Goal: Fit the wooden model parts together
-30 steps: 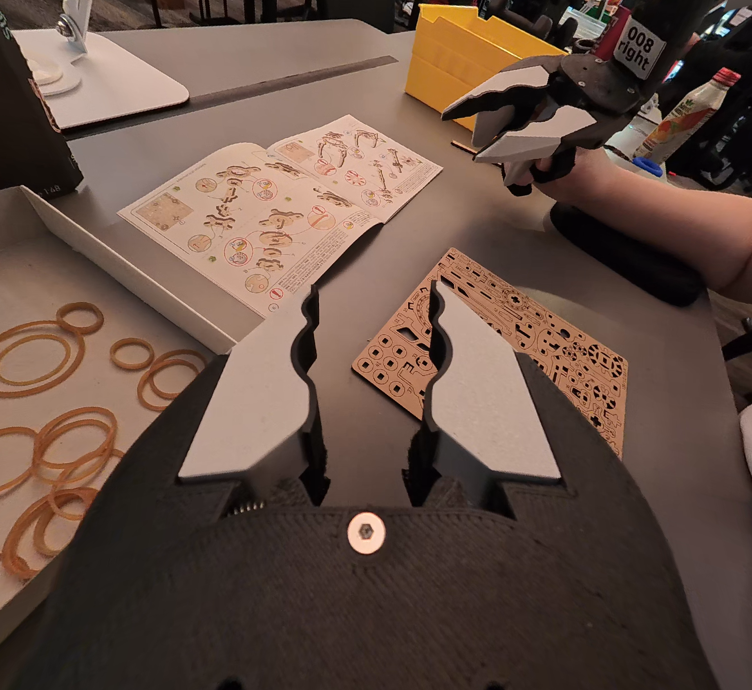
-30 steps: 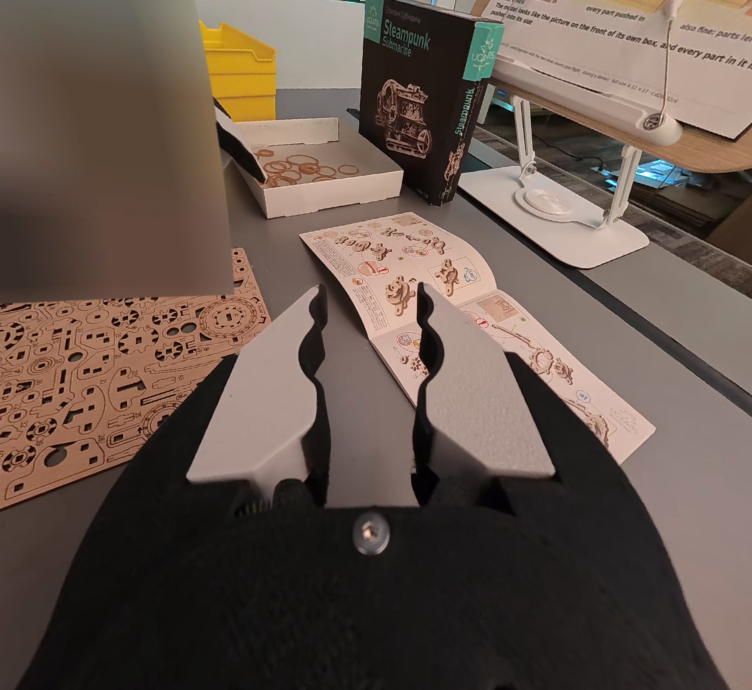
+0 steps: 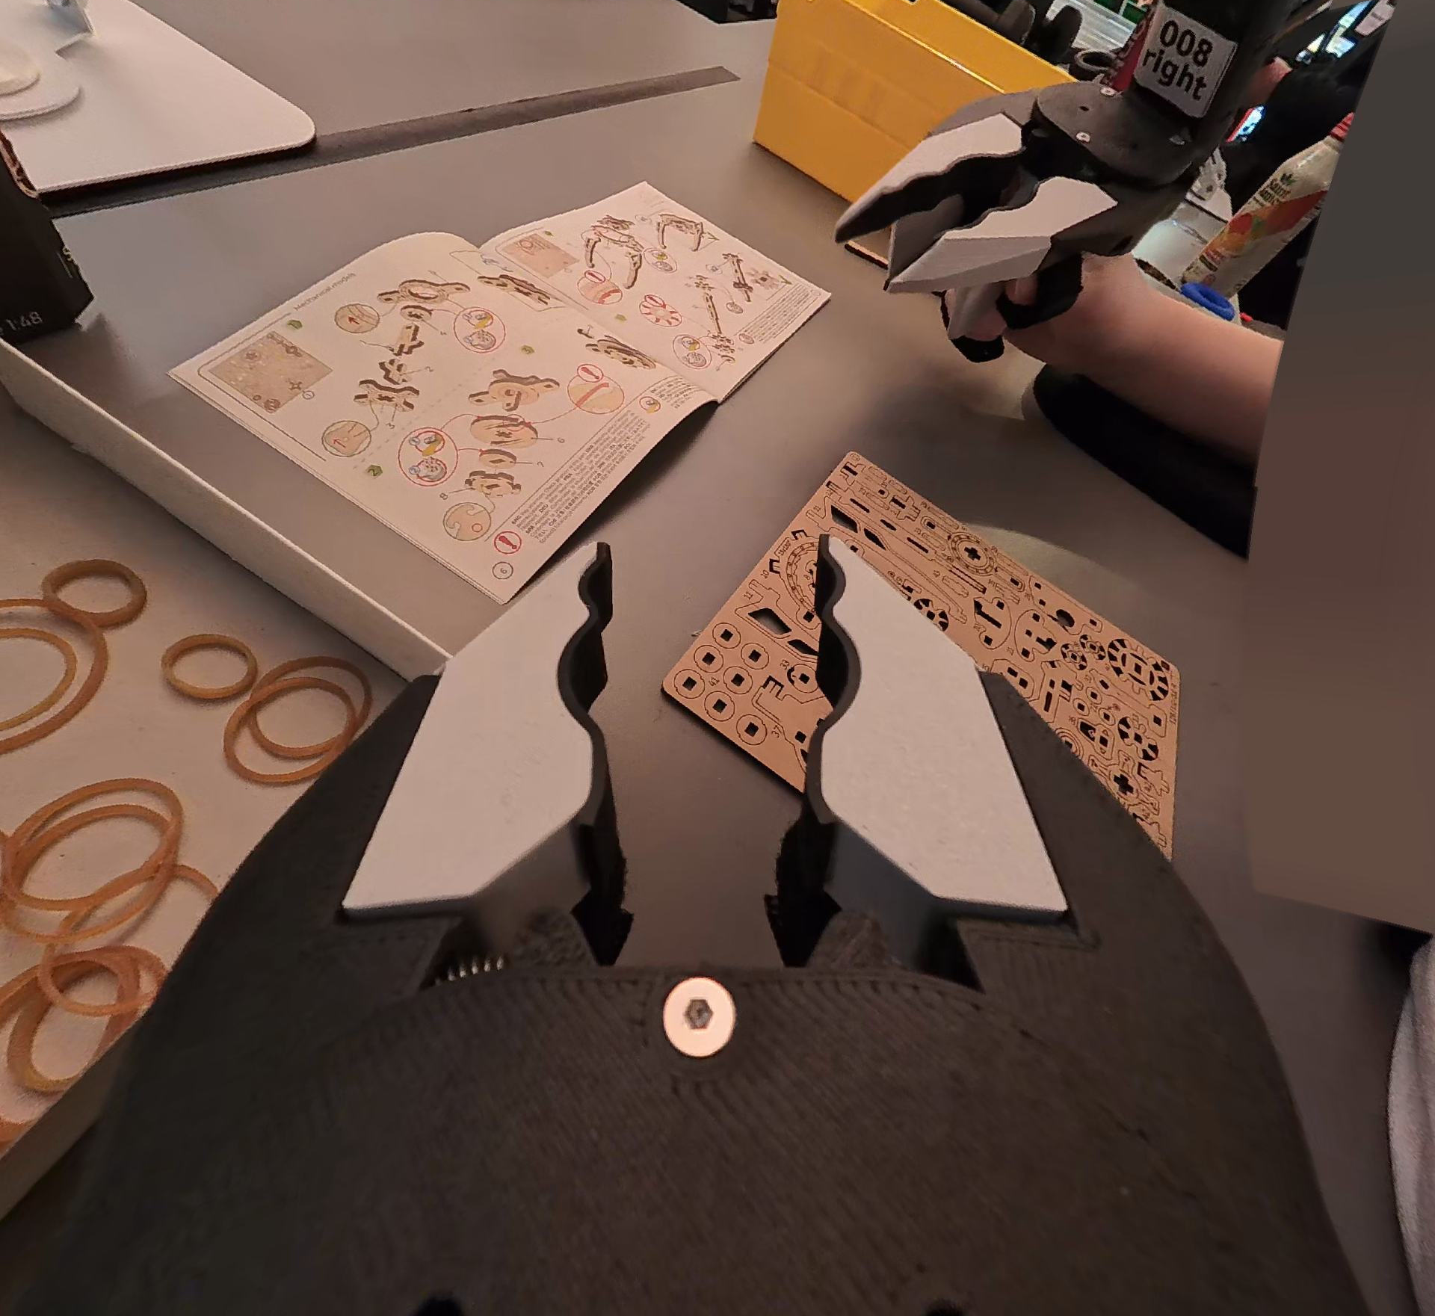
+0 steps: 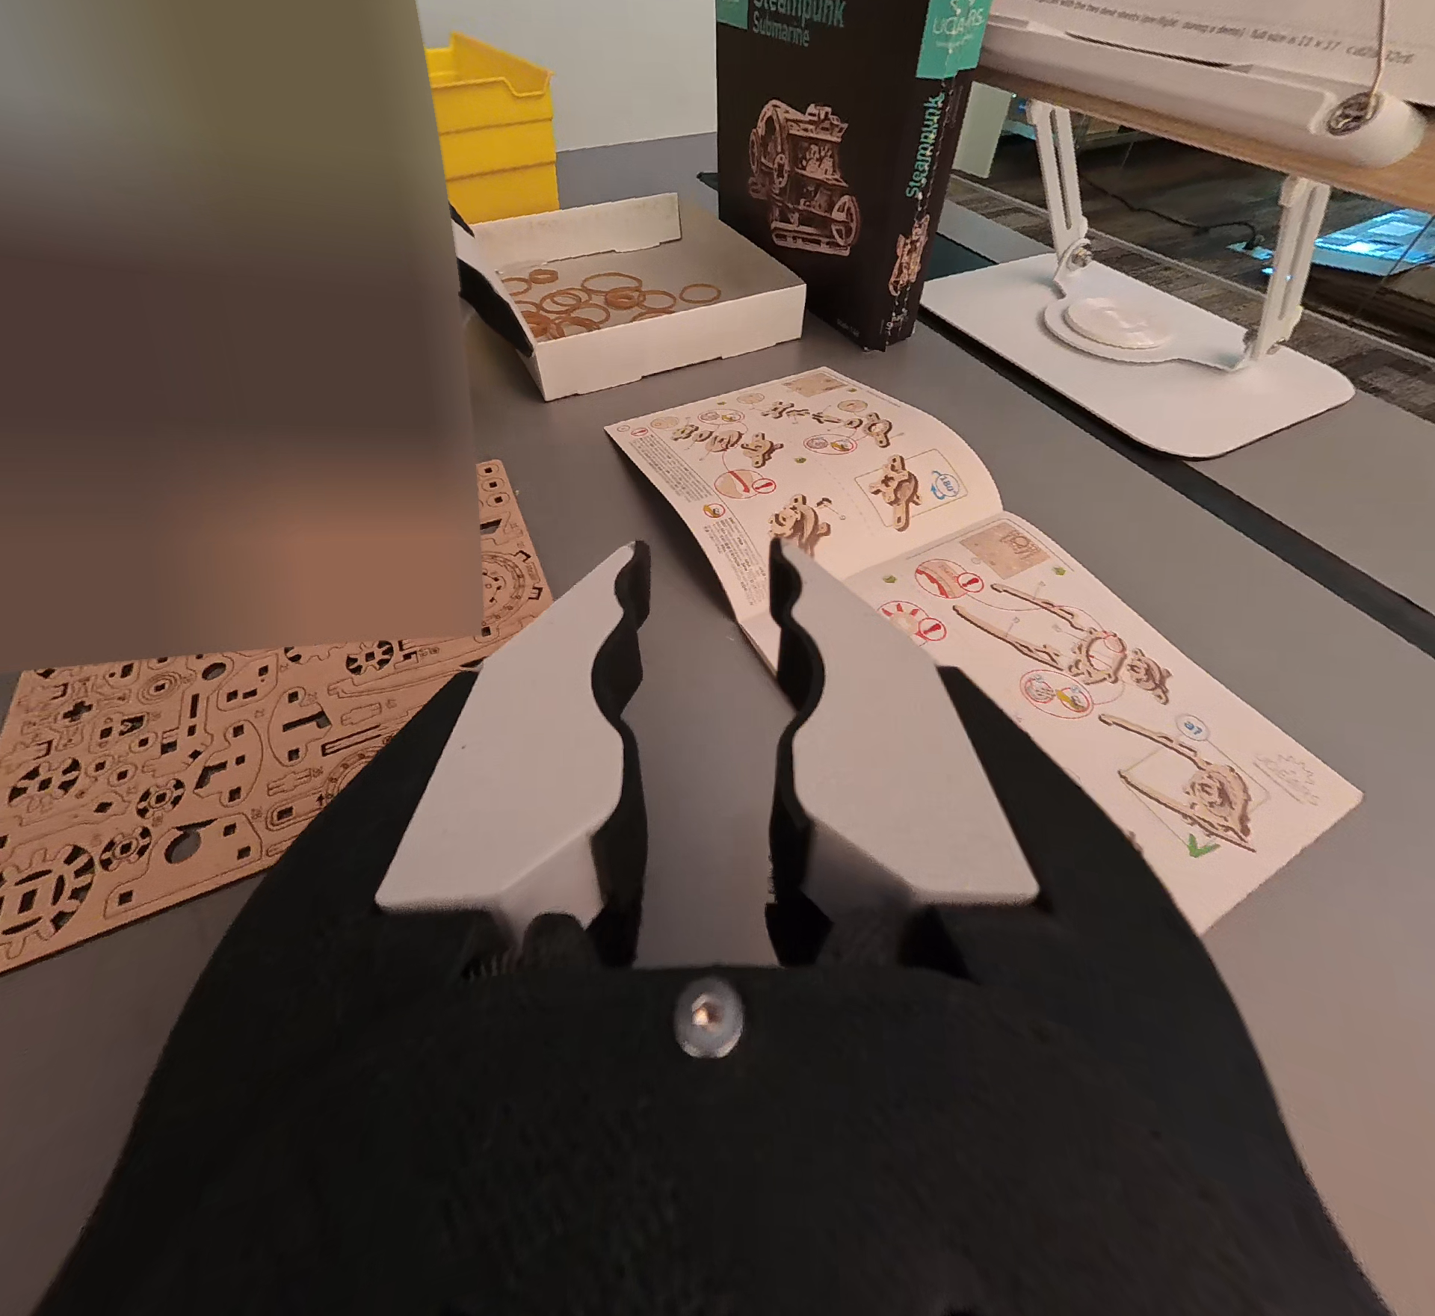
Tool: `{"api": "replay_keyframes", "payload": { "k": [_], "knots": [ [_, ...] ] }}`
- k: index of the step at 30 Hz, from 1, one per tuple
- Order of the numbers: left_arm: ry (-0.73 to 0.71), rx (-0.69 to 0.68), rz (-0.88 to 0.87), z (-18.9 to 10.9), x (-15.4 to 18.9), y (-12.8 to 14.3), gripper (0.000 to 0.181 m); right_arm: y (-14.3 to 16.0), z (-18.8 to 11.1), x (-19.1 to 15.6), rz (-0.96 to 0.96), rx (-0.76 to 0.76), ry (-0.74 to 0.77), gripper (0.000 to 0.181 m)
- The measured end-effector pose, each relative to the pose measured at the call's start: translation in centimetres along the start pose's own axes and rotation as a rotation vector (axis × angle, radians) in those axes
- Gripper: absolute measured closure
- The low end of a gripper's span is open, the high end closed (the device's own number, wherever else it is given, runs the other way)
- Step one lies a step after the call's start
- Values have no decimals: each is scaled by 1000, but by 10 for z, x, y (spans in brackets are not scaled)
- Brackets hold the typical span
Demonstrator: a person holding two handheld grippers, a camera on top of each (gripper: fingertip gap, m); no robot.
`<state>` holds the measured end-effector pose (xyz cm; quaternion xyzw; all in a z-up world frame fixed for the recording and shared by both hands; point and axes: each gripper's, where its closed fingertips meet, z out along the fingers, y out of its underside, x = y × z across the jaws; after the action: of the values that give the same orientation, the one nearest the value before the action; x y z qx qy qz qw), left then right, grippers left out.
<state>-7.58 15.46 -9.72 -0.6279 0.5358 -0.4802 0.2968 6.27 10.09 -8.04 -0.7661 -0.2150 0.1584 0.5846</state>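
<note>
Thin, tan laser-cut wooden parts sheet (image 3: 971, 650) lies flat on grey worktop (image 3: 854, 409), light, brittle, best pinched by its solid border; left gripper (image 3: 710, 576) and right gripper (image 4: 707, 557) both parted, empty.

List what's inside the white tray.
The white tray holds loose tan rubber bands, single and overlapping, on its bare floor. No wooden parts show there. Its corner nearest the person is covered by the left gripper.
</note>
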Motion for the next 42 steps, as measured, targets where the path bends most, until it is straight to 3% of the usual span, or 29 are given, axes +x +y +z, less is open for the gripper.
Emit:
{"api": "replay_keyframes", "payload": {
  "k": [42],
  "knots": [
    [11,-23,16,3,3,4,132,21,9,-12,-48,-122,-41,155]
  ]
}}
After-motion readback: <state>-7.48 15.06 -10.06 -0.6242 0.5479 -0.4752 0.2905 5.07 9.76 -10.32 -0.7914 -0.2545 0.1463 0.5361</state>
